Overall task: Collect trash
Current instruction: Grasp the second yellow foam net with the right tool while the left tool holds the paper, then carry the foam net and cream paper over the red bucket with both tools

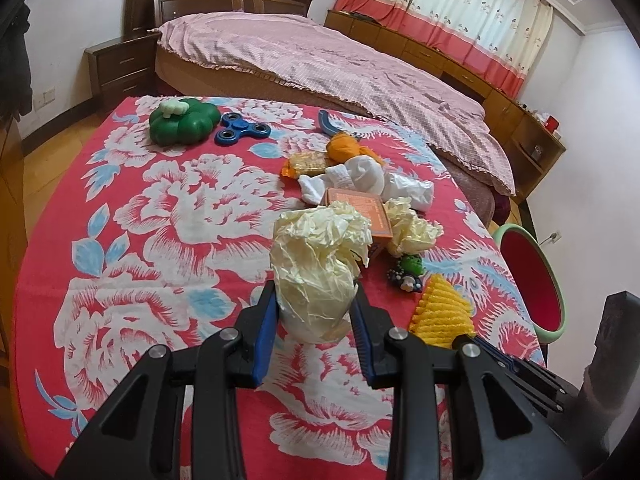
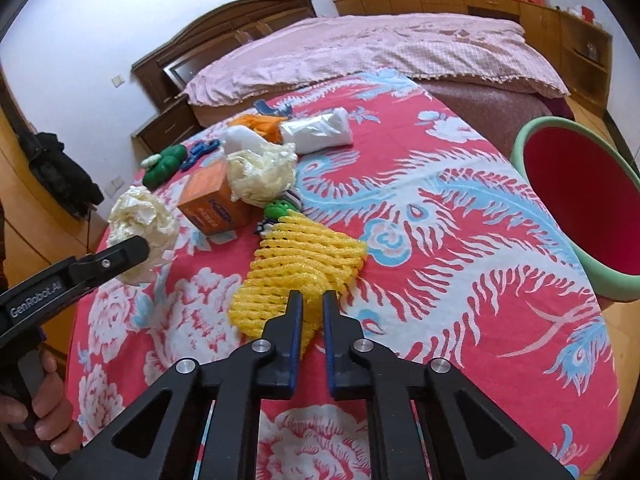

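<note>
My left gripper is shut on a crumpled cream paper ball, which also shows in the right wrist view beside the left gripper's finger. My right gripper is shut on the near edge of a yellow foam fruit net, also in the left wrist view. A second cream paper ball, an orange box, white tissue and a white plastic bag lie on the red floral tablecloth.
A red bin with a green rim stands off the table's right edge. A green toy, a blue fidget spinner, a small green figure and orange items lie on the table. A bed is behind.
</note>
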### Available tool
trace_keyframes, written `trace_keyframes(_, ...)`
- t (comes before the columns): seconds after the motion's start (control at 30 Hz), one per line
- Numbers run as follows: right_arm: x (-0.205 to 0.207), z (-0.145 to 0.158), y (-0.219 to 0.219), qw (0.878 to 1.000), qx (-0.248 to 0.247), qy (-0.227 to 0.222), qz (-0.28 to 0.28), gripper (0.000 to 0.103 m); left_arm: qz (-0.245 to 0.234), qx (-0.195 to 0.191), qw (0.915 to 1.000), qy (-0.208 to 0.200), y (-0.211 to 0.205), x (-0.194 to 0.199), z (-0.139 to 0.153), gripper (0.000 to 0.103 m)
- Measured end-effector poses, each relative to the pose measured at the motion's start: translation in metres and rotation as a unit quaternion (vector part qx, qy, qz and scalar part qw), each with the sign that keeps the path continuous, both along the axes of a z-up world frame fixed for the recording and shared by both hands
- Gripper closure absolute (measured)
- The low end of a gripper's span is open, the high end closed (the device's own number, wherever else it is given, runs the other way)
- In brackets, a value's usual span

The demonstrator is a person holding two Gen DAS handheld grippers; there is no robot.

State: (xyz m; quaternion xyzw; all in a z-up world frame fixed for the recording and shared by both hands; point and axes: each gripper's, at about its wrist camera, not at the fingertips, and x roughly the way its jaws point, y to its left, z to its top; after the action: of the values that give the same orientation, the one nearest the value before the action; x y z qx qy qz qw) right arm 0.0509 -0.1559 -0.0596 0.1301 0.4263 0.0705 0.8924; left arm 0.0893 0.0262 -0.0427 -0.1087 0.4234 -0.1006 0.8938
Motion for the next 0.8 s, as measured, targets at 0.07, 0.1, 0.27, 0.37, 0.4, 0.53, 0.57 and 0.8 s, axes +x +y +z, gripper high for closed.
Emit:
trace_keyframes(0.07, -0.003, 0.004, -0.002, 1.0, 0.005, -0.009, -0.001, 0.096, -0.002, 0.001, 1.0, -0.002, -0.002, -0.001, 0.002, 0.068)
trace_keyframes(0.1, -0.005, 0.006, -0.003, 1.0, 0.005, -0.012, -0.002, 0.096, -0.004, 0.001, 1.0, -0.003, -0.004, -0.001, 0.003, 0.068)
trace_keyframes(0.27, -0.012, 0.013, -0.014, 0.999, 0.009, -0.027, -0.019, 0.096, -0.018, -0.001, 0.9998, -0.006, -0.014, -0.003, 0.008, 0.068)
trace_keyframes(0.37, -0.017, 0.017, -0.024, 0.999, 0.012, -0.033, -0.031, 0.096, -0.03, -0.002, 0.9995, -0.007, -0.023, -0.003, 0.011, 0.068)
trace_keyframes(0.4, -0.018, 0.019, -0.027, 0.999, 0.013, -0.036, -0.035, 0.096, -0.036, -0.001, 0.9993, -0.008, -0.028, -0.003, 0.013, 0.068)
trace_keyframes(0.53, -0.023, 0.024, -0.041, 0.997, 0.015, -0.045, -0.053, 0.096, -0.055, 0.0, 0.9984, -0.01, -0.043, -0.003, 0.017, 0.068)
trace_keyframes(0.57, -0.025, 0.025, -0.045, 0.997, 0.015, -0.047, -0.058, 0.096, -0.059, 0.001, 0.9982, -0.01, -0.046, -0.003, 0.018, 0.068)
trace_keyframes(0.8, -0.035, 0.033, -0.074, 0.993, 0.02, -0.063, -0.096, 0.096, -0.095, 0.004, 0.9954, -0.008, -0.079, 0.001, 0.022, 0.068)
